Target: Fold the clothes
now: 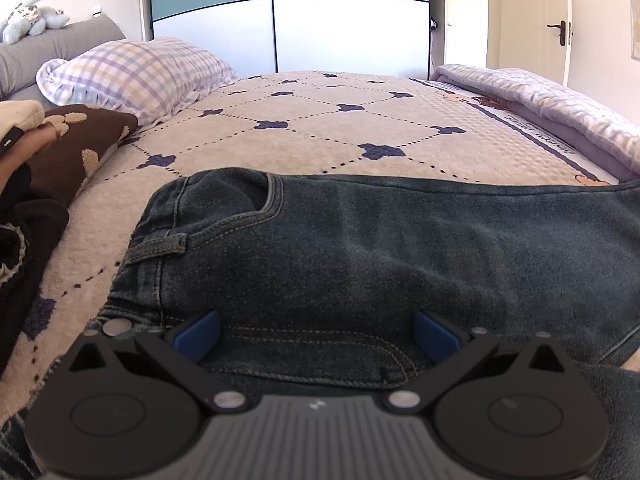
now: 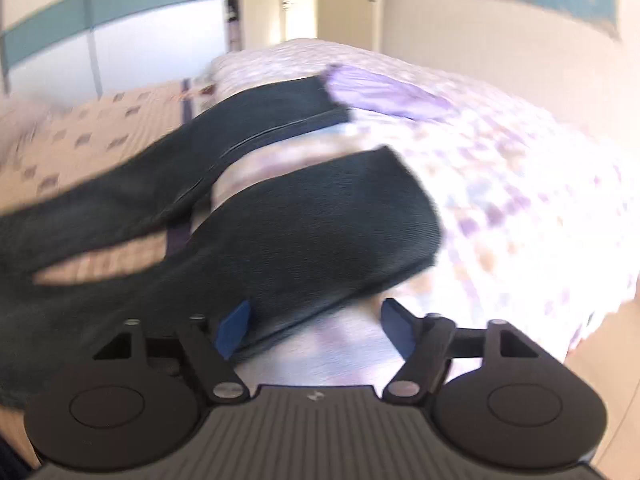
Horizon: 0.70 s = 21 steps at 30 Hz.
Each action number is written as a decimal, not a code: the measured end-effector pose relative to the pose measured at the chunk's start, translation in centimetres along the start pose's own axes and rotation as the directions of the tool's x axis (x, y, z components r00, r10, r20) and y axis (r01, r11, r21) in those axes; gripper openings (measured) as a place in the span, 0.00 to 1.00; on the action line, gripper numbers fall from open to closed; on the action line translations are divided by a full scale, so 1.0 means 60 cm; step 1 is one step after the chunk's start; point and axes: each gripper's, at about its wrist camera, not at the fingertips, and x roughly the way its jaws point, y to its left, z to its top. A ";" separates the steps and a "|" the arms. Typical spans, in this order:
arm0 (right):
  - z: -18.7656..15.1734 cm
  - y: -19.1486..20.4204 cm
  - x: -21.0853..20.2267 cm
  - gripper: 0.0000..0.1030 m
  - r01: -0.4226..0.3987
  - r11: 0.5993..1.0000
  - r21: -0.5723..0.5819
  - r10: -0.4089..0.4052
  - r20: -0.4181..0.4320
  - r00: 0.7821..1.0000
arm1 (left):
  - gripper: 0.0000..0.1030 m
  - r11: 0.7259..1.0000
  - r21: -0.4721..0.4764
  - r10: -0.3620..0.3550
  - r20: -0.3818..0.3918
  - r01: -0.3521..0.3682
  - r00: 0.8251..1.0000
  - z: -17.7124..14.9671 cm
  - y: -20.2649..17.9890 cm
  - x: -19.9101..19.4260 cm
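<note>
Both grippers spread wide over jeans on the bed.

Left gripper (image 1: 316,334) straddles the jeans' (image 1: 360,248) waistband, holding nothing; bare bed (image 1: 304,120) lies at 12 o'clock. Right gripper (image 2: 314,330), empty, hangs over a leg hem; blanket (image 2: 500,168) at 1 o'clock.

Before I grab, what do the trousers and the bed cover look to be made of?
Trousers: dark blue denim, matte, judging by the tan topstitching, belt loop and speckled weave. Bed cover: probably a soft quilted or fleecy fabric, matte, with a nubbly surface and dotted diamond lines.
</note>
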 end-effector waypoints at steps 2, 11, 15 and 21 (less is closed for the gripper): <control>0.012 -0.035 0.006 0.73 0.041 0.994 0.098 -0.043 0.020 0.999 | 1.00 1.000 0.006 -0.019 -0.014 0.019 1.000 0.000 0.009 -0.016; 0.018 -0.078 0.041 0.20 -0.141 0.936 0.322 0.124 0.074 0.989 | 1.00 0.999 0.054 0.011 -0.049 -0.008 0.999 -0.022 0.058 -0.127; 0.041 -0.103 0.023 0.15 -0.162 0.915 0.369 0.118 0.139 0.983 | 1.00 0.999 -0.024 0.019 -0.071 -0.021 0.997 -0.038 0.090 -0.146; 0.088 -0.105 -0.033 0.14 -0.197 0.915 0.352 0.098 0.281 0.955 | 1.00 0.989 -0.141 0.028 -0.105 -0.043 0.994 -0.060 0.137 -0.174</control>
